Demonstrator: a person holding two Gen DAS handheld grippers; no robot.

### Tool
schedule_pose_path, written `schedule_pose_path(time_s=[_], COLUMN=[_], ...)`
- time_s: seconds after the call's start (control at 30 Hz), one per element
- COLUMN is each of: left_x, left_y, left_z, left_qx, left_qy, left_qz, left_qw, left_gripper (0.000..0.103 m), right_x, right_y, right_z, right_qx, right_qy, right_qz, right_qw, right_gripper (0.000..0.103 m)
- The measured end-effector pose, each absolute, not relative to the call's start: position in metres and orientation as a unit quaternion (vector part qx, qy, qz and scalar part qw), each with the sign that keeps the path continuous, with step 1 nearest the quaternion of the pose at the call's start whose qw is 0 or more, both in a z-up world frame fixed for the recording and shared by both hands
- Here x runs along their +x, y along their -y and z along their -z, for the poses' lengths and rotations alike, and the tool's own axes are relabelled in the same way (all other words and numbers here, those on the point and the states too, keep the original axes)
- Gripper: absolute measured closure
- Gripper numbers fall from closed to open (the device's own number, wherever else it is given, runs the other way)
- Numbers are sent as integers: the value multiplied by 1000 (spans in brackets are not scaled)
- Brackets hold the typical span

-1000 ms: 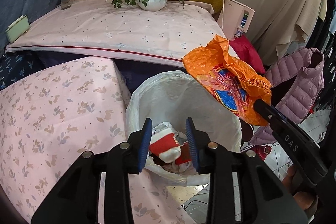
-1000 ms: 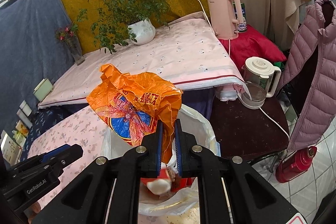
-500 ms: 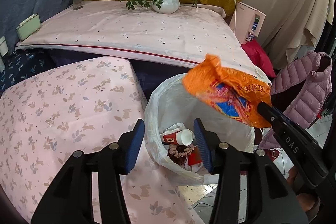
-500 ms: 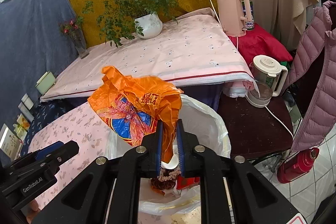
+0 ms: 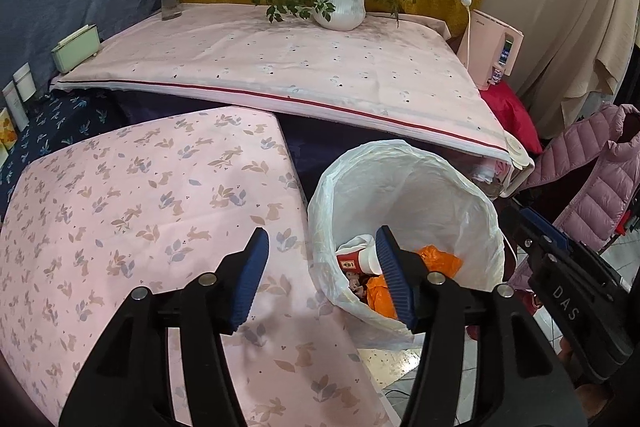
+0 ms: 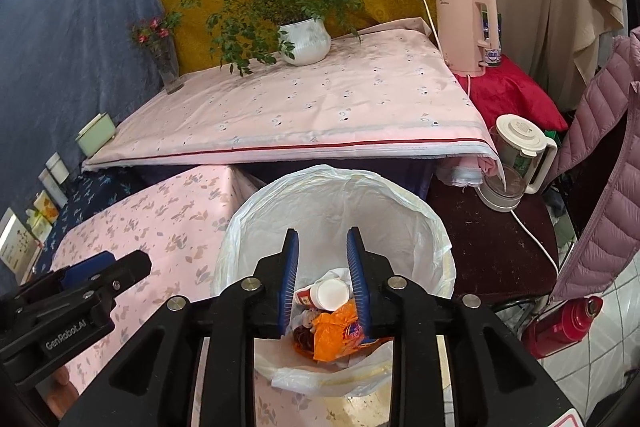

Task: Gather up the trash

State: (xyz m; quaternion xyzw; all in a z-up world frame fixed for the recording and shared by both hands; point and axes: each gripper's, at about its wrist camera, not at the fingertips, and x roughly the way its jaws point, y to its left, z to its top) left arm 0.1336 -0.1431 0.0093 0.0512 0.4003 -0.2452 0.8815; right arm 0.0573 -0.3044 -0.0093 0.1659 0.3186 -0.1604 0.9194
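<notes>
A bin lined with a white bag (image 5: 404, 183) (image 6: 340, 203) stands beside the floral-cloth table. An orange plastic bag (image 6: 340, 329) (image 5: 436, 257) lies inside it, on top of a red-and-white paper cup (image 6: 326, 293) (image 5: 354, 259) and other trash. My right gripper (image 6: 322, 277) is open and empty, straight above the bin's mouth; it also shows in the left wrist view (image 5: 536, 231) at the bin's right. My left gripper (image 5: 320, 269) is open and empty, over the table edge and the bin's left rim; it also shows in the right wrist view (image 6: 102, 267).
The low table with a pink floral cloth (image 5: 132, 211) is left of the bin. A higher pink-covered table (image 6: 312, 107) behind holds a potted plant (image 6: 304, 39) and a vase. A kettle (image 6: 466, 27), blender jug (image 6: 516, 163), red flask (image 6: 560, 323) and pink jacket (image 6: 604, 187) are right.
My right gripper opened and let go of the orange bag, which dropped into the bin. My left gripper opened wider and shifted left, off the bin toward the table.
</notes>
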Motion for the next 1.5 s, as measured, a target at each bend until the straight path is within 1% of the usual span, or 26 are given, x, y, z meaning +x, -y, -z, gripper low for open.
schedule_pose_path(time_s=[0.1,0.17,0.2,0.3,0.4,0.43,0.47,0.53,0.73,0.8,0.87,0.93,1.2,1.27,1.43,1.5], left_x=[130,126,125,121,116,114,113,109,100,96,92,88,77,76,75,74], left_y=[140,137,136,131,127,125,124,120,108,105,102,98,93,93,93,94], left_z=[-10,-11,-11,-12,-11,-10,-9,-7,0,2,3,3,0,0,5,6], left_qx=[53,55,55,54,58,61,64,66,66,67,66,65,68,69,72,75], left_qy=[-398,-396,-396,-395,-392,-393,-393,-389,-394,-393,-393,-390,-381,-383,-388,-389], left_qz=[241,237,235,226,217,212,208,199,186,180,174,169,155,154,153,151], left_qw=[884,885,886,889,892,893,894,897,898,899,901,903,909,908,906,906], left_gripper=[50,49,49,43,42,42,38,35,31,28,22,20,14,13,12,12], right_x=[54,51,50,44,39,37,35,30,19,17,13,10,3,1,-4,-5], right_y=[298,294,292,286,279,276,275,271,260,255,252,251,250,249,247,248], right_z=[8,6,6,4,2,2,2,2,4,5,7,7,12,14,17,18], right_qx=[158,153,152,146,133,129,128,124,102,93,89,91,90,90,78,82], right_qy=[-321,-322,-323,-325,-328,-329,-330,-329,-335,-339,-341,-342,-359,-362,-359,-360], right_qz=[155,152,151,150,151,151,151,153,162,163,165,166,176,177,179,179], right_qw=[921,922,922,922,923,923,923,924,923,922,921,920,912,911,913,912], right_gripper=[75,70,70,69,64,60,54,50,45,41,35,31,27,20,18,14])
